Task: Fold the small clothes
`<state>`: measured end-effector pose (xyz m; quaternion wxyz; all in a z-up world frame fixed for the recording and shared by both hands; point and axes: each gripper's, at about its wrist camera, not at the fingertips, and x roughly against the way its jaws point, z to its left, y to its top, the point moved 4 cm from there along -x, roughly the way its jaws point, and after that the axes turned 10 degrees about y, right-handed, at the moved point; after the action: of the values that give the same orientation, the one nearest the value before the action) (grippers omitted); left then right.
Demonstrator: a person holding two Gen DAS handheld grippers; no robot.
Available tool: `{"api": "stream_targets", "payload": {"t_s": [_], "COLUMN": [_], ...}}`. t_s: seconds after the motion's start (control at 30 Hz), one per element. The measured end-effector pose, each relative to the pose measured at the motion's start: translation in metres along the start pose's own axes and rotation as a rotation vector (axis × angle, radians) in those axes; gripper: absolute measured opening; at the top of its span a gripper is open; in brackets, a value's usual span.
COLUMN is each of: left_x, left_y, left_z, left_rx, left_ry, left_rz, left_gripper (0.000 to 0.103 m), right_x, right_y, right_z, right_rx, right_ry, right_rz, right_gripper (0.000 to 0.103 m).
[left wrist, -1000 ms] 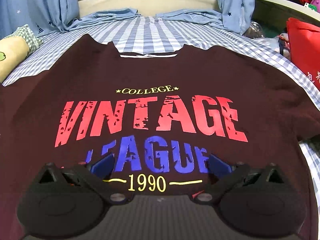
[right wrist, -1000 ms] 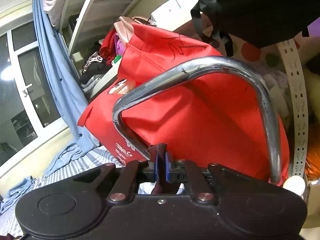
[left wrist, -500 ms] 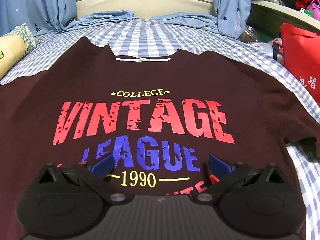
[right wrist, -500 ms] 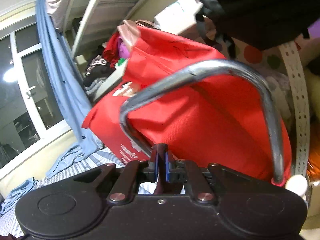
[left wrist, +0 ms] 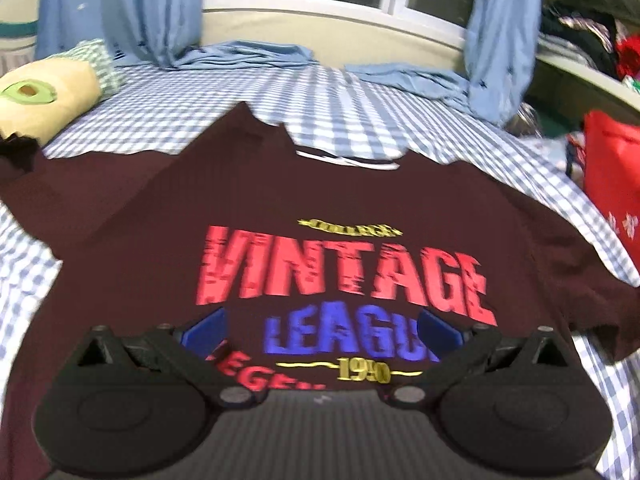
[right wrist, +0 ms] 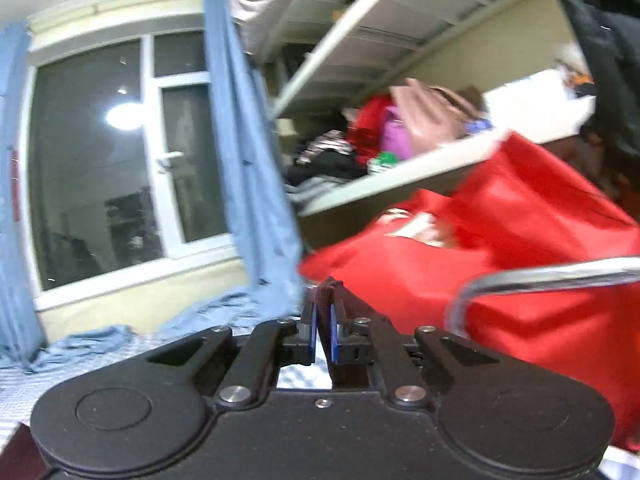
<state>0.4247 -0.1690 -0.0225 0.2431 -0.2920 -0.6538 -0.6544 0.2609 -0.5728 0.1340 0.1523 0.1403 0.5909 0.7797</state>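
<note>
The maroon T-shirt [left wrist: 280,216] lies spread face-up on the checked bed [left wrist: 192,104], now showing its left sleeve as the released left gripper [left wrist: 320,330] backs off; right gripper [right wrist: 323,330] swings leftward, pinching dark cloth.

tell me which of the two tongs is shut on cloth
The right tongs: their blue pads pinch a dark maroon fold. The left tongs are spread wide above the shirt, gripping nothing.

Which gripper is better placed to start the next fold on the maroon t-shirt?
Left. The left gripper is open over the t-shirt; the right gripper is shut on dark cloth, facing the red bag.
</note>
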Motion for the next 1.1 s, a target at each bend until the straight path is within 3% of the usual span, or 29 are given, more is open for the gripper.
{"api": "stream_targets", "payload": {"t_s": [0.2, 0.47, 0.6, 0.7, 0.87, 1.1], "left_x": [0.007, 0.014, 0.018, 0.024, 0.035, 0.041], "left_y": [0.001, -0.012, -0.018, -0.019, -0.018, -0.014], "left_z": [0.028, 0.024, 0.027, 0.036, 0.065, 0.107], "left_rx": [0.033, 0.012, 0.015, 0.028, 0.064, 0.122], "left_ry": [0.037, 0.044, 0.042, 0.046, 0.078, 0.133], "left_rz": [-0.011, 0.003, 0.014, 0.014, -0.007, -0.018], "left_gripper": [0.102, 0.102, 0.102, 0.102, 0.102, 0.102], "right_x": [0.012, 0.048, 0.048, 0.035, 0.005, -0.026], "right_y": [0.000, -0.020, -0.020, -0.012, -0.010, -0.050], "right_z": [-0.007, -0.102, -0.106, -0.075, 0.013, 0.138], "right_rx": [-0.159, -0.353, -0.327, -0.260, -0.142, -0.043], "right_ry": [0.028, -0.139, -0.154, -0.096, 0.071, 0.271], "right_rz": [-0.029, -0.006, -0.002, -0.002, 0.010, 0.111], "right_gripper": [0.006, 0.006, 0.006, 0.006, 0.006, 0.006]}}
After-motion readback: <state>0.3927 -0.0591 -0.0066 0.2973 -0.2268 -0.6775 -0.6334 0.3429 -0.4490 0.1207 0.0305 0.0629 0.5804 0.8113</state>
